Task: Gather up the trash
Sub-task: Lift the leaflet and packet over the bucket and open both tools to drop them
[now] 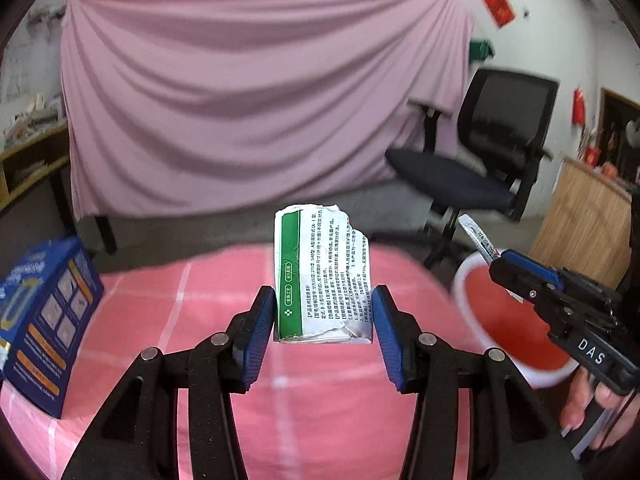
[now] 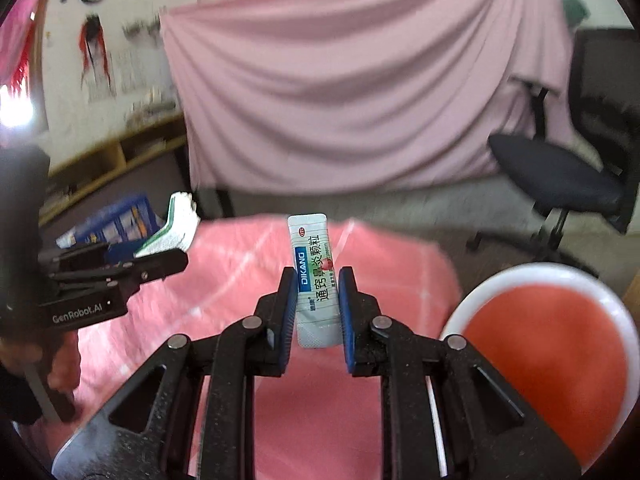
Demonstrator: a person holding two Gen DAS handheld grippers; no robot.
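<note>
My left gripper [image 1: 324, 300] is shut on a torn white and green medicine box [image 1: 322, 276], held upright above the pink checked tablecloth [image 1: 160, 320]. My right gripper [image 2: 318, 284] is shut on a slim white sachet [image 2: 314, 276] with blue and green print, also lifted over the cloth. In the left wrist view the right gripper [image 1: 494, 258] with its sachet [image 1: 476, 238] hangs over the red bin. From the right wrist view the left gripper [image 2: 176, 258] shows at the left with the box [image 2: 176, 228].
A red bin with a white rim [image 1: 516, 312] [image 2: 552, 352] stands off the table's right side. A blue carton [image 1: 44, 320] stands on the cloth at the left. Behind are a black office chair [image 1: 488, 152], a hanging pink sheet [image 1: 256, 92], a wooden shelf [image 1: 32, 160] and cabinet [image 1: 588, 216].
</note>
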